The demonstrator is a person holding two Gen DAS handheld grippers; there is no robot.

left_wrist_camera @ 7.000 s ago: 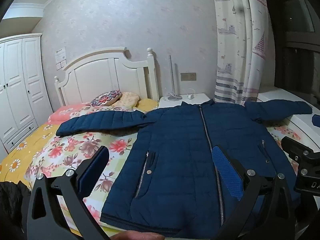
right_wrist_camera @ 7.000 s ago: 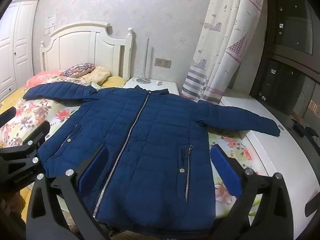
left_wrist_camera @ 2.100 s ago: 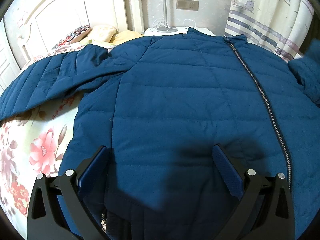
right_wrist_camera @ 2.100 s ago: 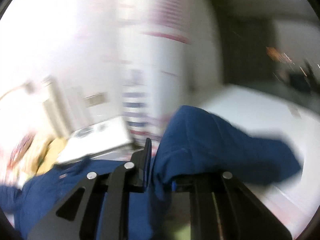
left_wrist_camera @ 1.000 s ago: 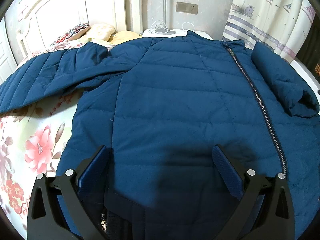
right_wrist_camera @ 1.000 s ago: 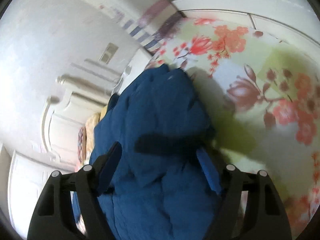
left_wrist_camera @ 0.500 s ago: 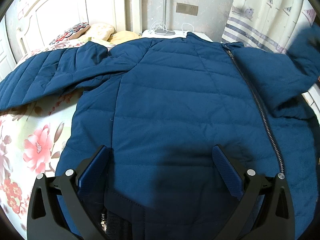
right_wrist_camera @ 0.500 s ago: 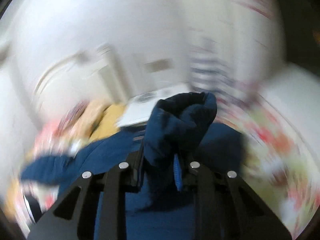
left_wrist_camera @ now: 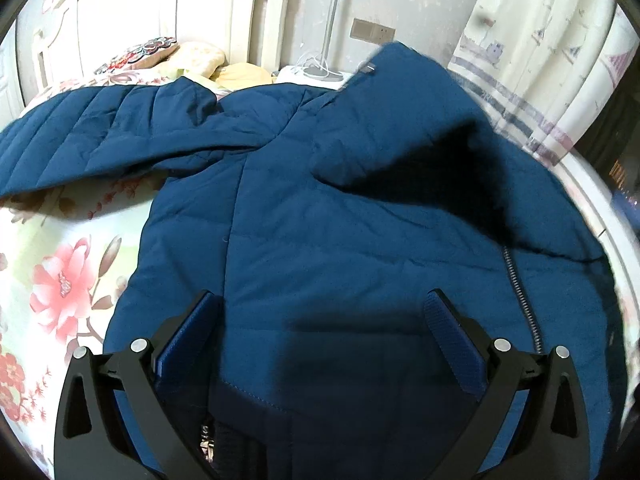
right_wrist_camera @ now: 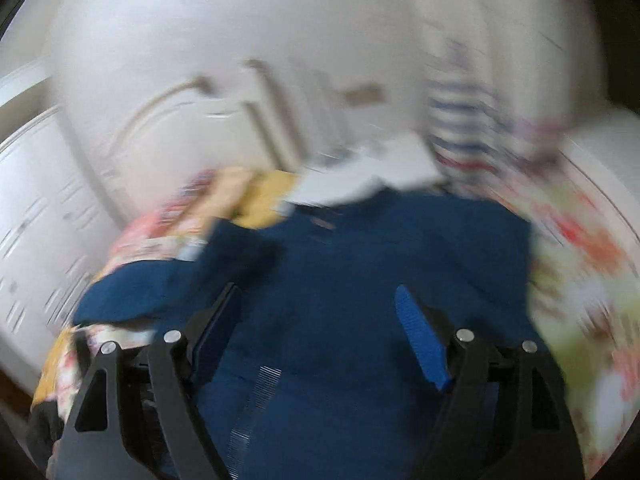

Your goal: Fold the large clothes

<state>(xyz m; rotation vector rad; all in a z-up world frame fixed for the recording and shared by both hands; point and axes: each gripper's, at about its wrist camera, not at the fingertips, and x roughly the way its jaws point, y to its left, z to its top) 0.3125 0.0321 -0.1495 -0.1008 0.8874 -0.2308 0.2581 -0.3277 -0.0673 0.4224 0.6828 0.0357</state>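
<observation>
A: Where is the jacket (left_wrist_camera: 320, 240)?

B: Spread front-up on the bed (left_wrist_camera: 60, 280), on the floral sheet. One sleeve (left_wrist_camera: 100, 136) lies stretched toward the left side of the left wrist view. The other sleeve (left_wrist_camera: 420, 128) is folded in over the chest, covering the upper part of the zip (left_wrist_camera: 520, 292).

A: And the left gripper (left_wrist_camera: 320, 320)?

B: Its jaws are spread wide above the hem, with the jacket's lower front between them, and the pads do not press on the cloth.

A: The right gripper (right_wrist_camera: 320, 320)?

B: That view is heavily blurred. The jaws have just been opening and now stand apart over the blue cloth, with nothing pinched between them.

A: What lies around the bed?

B: A white headboard (left_wrist_camera: 160, 12) at the far end, with pillows (left_wrist_camera: 160, 52) below it. To the right stand a nightstand (left_wrist_camera: 308, 74) carrying a lamp pole (left_wrist_camera: 334, 12), then a patterned curtain (left_wrist_camera: 540, 60).
</observation>
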